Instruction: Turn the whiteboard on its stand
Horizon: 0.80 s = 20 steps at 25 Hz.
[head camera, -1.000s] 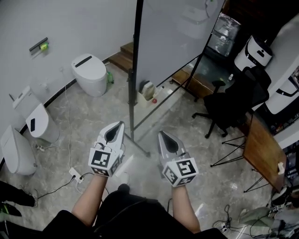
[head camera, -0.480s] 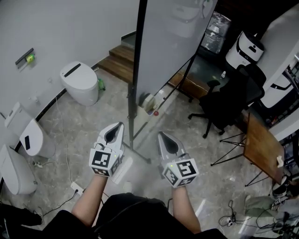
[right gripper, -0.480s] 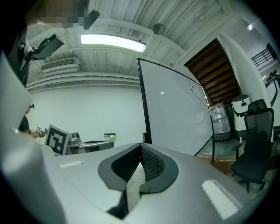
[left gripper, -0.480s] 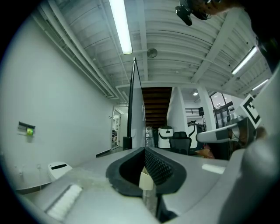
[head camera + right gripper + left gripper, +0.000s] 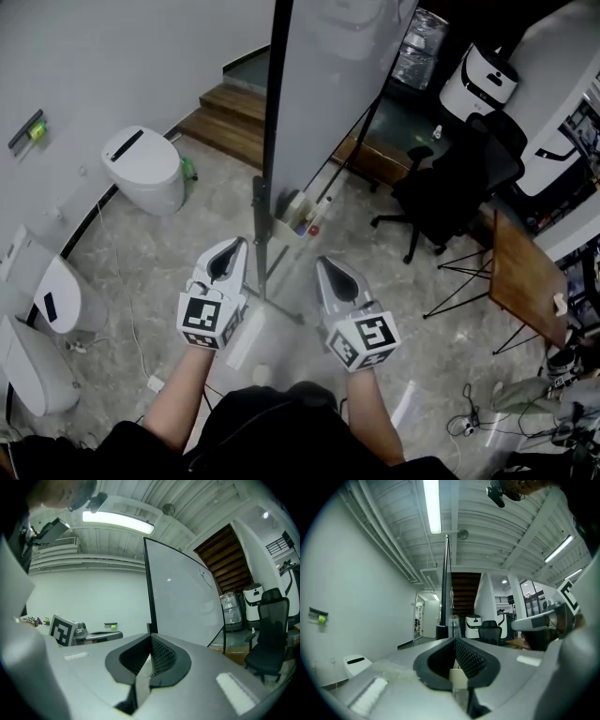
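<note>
Whiteboard (image 5: 337, 84) stands upright on its stand (image 5: 259, 230), straight ahead of both grippers & apart from them. Its top is cut off by the head view's upper edge. In the left gripper view the whiteboard (image 5: 446, 588) shows nearly edge-on, a thin dark line. In the right gripper view the whiteboard (image 5: 185, 597) shows its pale face w/ black frame. The stand's foot is hard to follow against the floor. The person's hands are hidden behind the marker cubes; only forearms (image 5: 178, 403) show.

Left gripper (image 5: 236, 247) is clenched, jaws together, nothing btwn them. Right gripper (image 5: 323, 266) is likewise closed & empty. Both point level toward the board's near edge.

Low on the stand, a small pale tray (image 5: 283, 214) holds a few bits, one of them a red bit (image 5: 312, 230); too small to tell what they are.

On the floor at left is a white toilet (image 5: 145, 169); similar units at the picture's left edge are cropped. At right are a black office chair (image 5: 450, 183) & a wooden table (image 5: 520, 281).
</note>
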Each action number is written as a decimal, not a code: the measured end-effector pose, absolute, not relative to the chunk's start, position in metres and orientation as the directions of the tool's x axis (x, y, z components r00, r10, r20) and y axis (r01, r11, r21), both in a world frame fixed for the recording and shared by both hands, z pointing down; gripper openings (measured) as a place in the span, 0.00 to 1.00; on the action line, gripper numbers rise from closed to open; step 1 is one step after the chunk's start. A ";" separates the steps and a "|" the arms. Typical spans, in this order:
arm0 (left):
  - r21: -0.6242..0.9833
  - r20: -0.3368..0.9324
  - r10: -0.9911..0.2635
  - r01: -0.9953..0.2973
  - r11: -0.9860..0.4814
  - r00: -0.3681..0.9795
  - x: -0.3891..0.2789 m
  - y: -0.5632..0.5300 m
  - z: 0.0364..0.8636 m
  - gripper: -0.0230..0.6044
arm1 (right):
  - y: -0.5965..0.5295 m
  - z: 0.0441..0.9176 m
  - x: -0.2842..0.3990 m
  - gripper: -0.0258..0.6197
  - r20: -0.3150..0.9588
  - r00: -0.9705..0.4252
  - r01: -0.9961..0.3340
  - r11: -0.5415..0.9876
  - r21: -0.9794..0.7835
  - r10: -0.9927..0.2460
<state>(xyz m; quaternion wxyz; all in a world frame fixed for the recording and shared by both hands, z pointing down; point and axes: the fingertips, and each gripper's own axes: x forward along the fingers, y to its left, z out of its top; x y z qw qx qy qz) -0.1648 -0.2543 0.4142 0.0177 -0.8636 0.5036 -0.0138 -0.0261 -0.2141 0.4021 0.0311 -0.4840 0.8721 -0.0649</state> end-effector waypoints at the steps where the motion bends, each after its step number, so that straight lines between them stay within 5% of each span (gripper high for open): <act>1: -0.042 0.009 -0.869 -0.868 -0.494 0.494 -0.165 -0.255 0.414 0.05 | -0.215 0.402 -0.027 0.05 0.010 -0.529 -0.841 0.522 -0.143 -0.848; 20: -0.104 0.046 -0.898 -0.892 -0.439 0.437 -0.132 -0.274 0.418 0.17 | -0.219 0.390 0.004 0.05 -0.020 -0.580 -0.805 0.576 -0.141 -0.814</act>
